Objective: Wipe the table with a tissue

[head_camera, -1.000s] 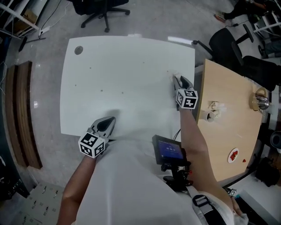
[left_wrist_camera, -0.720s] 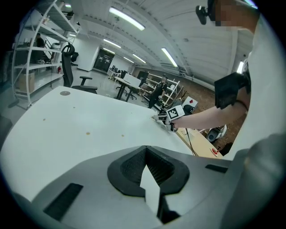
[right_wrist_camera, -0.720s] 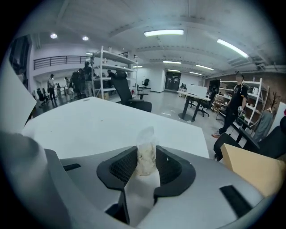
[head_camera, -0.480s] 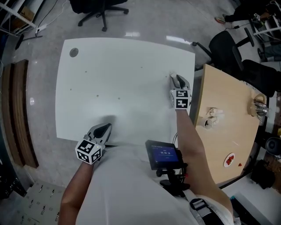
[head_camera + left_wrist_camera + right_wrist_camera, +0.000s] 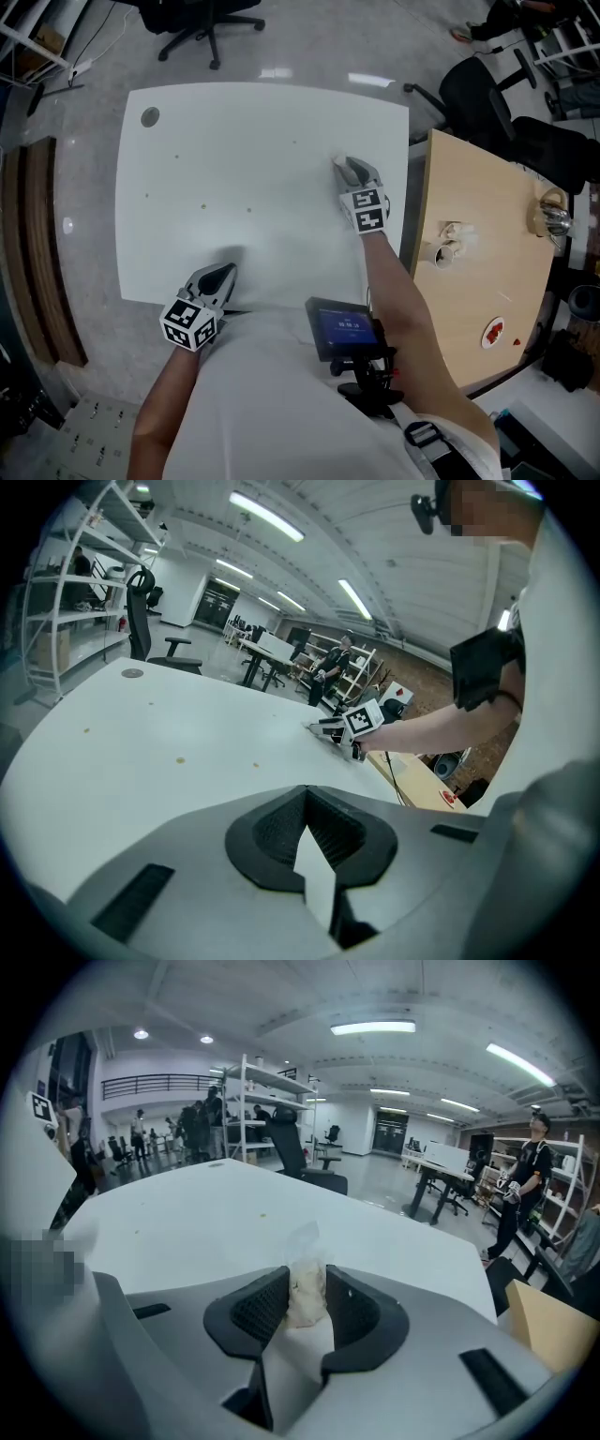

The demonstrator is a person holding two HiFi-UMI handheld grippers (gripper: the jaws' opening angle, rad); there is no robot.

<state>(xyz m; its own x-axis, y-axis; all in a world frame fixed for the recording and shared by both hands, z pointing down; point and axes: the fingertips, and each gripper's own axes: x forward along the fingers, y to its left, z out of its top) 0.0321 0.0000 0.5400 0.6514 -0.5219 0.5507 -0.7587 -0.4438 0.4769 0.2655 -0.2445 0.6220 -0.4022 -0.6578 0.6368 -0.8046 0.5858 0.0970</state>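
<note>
My right gripper (image 5: 345, 169) rests on the right part of the white table (image 5: 234, 159), its marker cube behind it. In the right gripper view a crumpled white tissue (image 5: 305, 1299) is pinched between the pads of the right gripper (image 5: 307, 1277) and pressed against the tabletop; the jaws have just closed slightly tighter on it. My left gripper (image 5: 221, 277) sits at the table's near edge, pads together with nothing between them (image 5: 305, 803). The left gripper view shows the right gripper (image 5: 325, 729) far across the table. A few small specks (image 5: 202, 204) dot the surface.
A wooden table (image 5: 478, 281) stands close on the right, with a small roll (image 5: 441, 251) and a red-marked disc (image 5: 494, 331) on it. Office chairs (image 5: 192, 19) stand beyond the far edge. A round grommet (image 5: 150, 117) sits in the far left corner.
The right gripper has slid left across the table with the tissue and rolled a little. The left gripper has stayed at the near edge.
</note>
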